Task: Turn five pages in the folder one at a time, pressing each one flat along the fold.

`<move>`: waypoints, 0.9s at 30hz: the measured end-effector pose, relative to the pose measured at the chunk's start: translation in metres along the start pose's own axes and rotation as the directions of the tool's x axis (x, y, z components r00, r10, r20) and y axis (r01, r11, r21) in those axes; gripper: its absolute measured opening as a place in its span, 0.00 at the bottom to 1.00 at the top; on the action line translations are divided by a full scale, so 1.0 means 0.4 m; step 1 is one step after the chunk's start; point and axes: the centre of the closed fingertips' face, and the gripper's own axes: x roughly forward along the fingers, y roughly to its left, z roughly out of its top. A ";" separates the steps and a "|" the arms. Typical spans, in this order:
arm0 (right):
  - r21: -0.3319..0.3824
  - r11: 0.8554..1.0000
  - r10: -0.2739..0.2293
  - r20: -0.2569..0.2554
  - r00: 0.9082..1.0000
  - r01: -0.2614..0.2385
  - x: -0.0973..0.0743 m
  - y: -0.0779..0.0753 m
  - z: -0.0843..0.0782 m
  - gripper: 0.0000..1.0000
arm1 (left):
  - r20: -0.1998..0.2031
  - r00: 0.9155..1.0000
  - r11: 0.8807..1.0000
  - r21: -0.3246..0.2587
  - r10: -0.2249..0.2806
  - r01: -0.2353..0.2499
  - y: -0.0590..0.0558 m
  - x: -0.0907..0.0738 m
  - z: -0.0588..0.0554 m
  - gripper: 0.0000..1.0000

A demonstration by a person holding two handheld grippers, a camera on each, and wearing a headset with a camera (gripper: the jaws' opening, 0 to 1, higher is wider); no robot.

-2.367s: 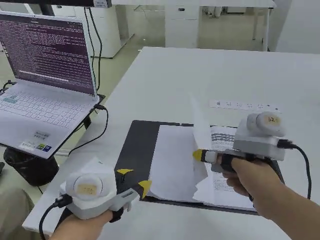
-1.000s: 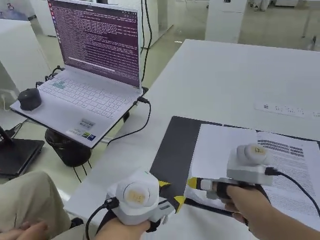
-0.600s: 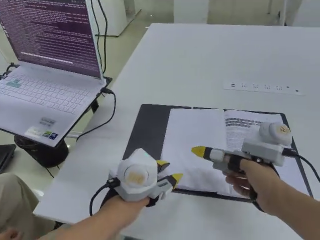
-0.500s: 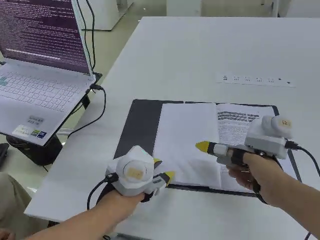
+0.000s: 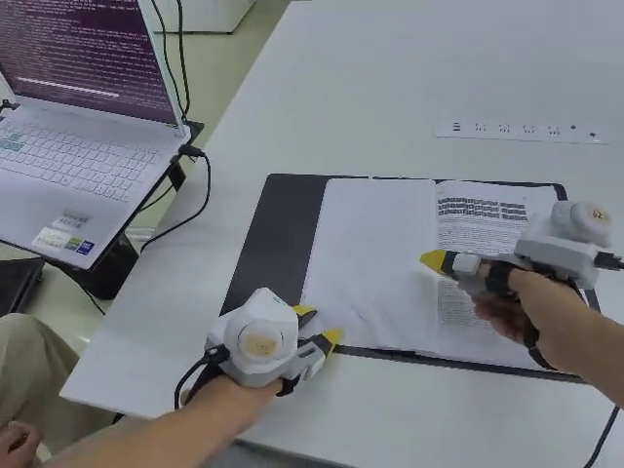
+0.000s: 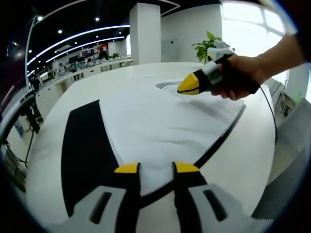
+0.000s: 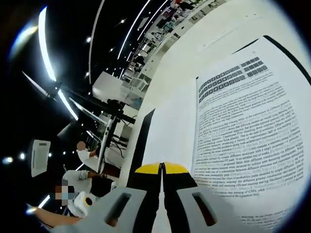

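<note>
Black open folder (image 5: 278,244) flat on white counter (image 5: 390,88). My right gripper (image 5: 436,260), fingers pinched empty, over the fold; left gripper (image 5: 318,325) fingers narrowly apart at near edge. Risk: dragging sideways wrinkles the blank white page (image 5: 370,253).

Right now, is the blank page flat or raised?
Flat: the blank page lies spread on the folder, the shut right gripper at the fold.
</note>
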 end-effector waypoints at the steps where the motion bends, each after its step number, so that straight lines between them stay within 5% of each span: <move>1: 0.039 0.999 0.003 0.014 1.000 -0.004 0.005 -0.003 0.011 0.00 | -0.002 1.000 1.000 0.000 0.000 0.000 0.000 -0.001 0.000 0.24; 4: 0.182 0.983 0.012 0.063 0.998 -0.024 0.029 -0.014 0.053 0.00 | -0.006 1.000 1.000 0.002 -0.003 0.003 -0.001 -0.002 0.001 0.25; 11: 0.243 0.970 -0.043 0.059 0.997 0.027 0.066 -0.062 0.079 0.00 | -0.006 1.000 1.000 0.009 -0.006 0.006 0.003 -0.002 -0.003 0.24; 14: 0.294 0.956 -0.034 0.072 0.997 0.012 0.075 -0.066 0.095 0.00 | -0.003 1.000 1.000 0.009 -0.007 0.007 0.002 -0.003 -0.001 0.24; 27: 0.303 0.952 -0.082 0.122 0.989 0.042 0.135 -0.092 0.213 0.00 | 0.008 1.000 1.000 0.006 -0.006 0.006 0.000 -0.003 -0.001 0.24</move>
